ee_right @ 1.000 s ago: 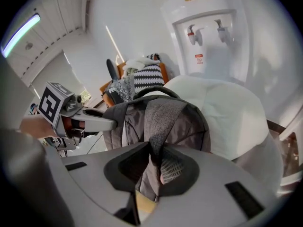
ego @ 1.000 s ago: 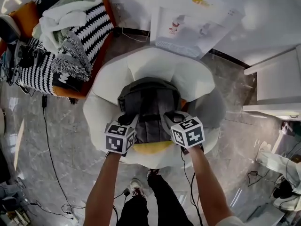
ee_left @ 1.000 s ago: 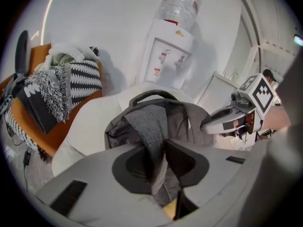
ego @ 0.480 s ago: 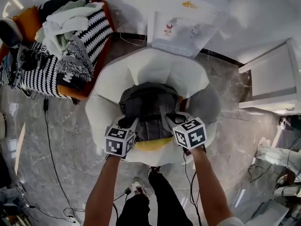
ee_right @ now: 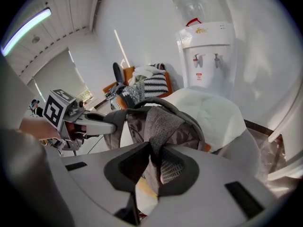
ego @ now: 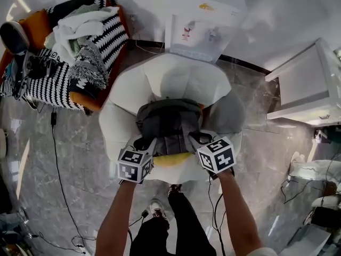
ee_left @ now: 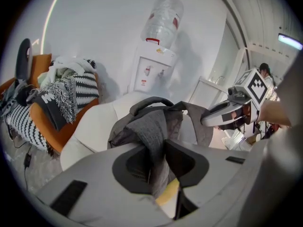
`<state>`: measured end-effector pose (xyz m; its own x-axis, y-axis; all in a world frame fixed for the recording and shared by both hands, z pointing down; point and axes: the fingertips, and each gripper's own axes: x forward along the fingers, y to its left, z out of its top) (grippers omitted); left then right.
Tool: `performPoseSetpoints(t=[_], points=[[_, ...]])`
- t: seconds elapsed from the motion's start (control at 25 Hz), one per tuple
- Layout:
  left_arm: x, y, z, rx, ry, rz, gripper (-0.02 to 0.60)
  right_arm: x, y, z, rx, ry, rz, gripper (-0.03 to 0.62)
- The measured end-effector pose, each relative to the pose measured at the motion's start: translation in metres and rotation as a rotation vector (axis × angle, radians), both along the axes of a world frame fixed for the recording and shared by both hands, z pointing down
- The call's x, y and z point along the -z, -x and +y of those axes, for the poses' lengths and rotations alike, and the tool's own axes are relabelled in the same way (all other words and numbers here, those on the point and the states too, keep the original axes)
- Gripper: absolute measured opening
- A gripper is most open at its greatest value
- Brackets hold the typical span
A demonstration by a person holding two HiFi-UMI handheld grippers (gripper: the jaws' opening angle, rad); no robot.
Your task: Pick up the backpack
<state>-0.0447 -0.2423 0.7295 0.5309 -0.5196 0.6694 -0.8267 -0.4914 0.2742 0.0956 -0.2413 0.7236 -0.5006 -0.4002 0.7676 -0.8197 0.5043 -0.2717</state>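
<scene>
My left gripper (ego: pixel 151 144) has its fingers (ee_left: pixel 132 162) clamped on one grey strap (ee_left: pixel 154 141) of the backpack (ego: pixel 169 122), and my right gripper (ego: pixel 193 138) has its fingers (ee_right: pixel 127 167) clamped on the other strap (ee_right: pixel 152 126). The backpack's body sits just beyond both pairs of fingers, over the seat of the white chair (ego: pixel 176 76). A yellow cushion (ego: pixel 171 159) shows under its near edge, between the grippers.

Lounge area, water dispenser (ego: pixel 194 30), white armchair (ego: pixel 176 79), orange sofa (ego: pixel 34 19) with throws (ego: pixel 106 33), marble floor (ego: pixel 69 159)
</scene>
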Motion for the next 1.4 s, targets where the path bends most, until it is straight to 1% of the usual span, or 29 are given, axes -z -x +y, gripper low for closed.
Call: performPoseSetpoints(t=[0.28,0.6,0.8,1.0,1.4], points=[[0.016,-0.004,0.027,0.004,-0.017,0.015,0.092,0.023,-0.003,0.023,-0.005,0.003,-0.001,0.055],[0.039,-0.006,0.044,-0.012,-0.025,0.008,0.091,0.045,-0.008,0.045,-0.018,0.009,-0.003,0.055],[0.05,-0.005,0.059,-0.007,-0.028,0.01,0.089,0.059,-0.009,0.062,-0.007,-0.001,-0.004,0.054],[0.061,-0.008,0.075,-0.015,-0.029,0.023,0.087,0.071,-0.011,0.076,-0.03,-0.006,-0.009,0.055],[0.086,-0.001,0.099,-0.026,-0.032,0.035,0.084,0.096,-0.005,0.102,-0.04,-0.037,-0.023,0.054]])
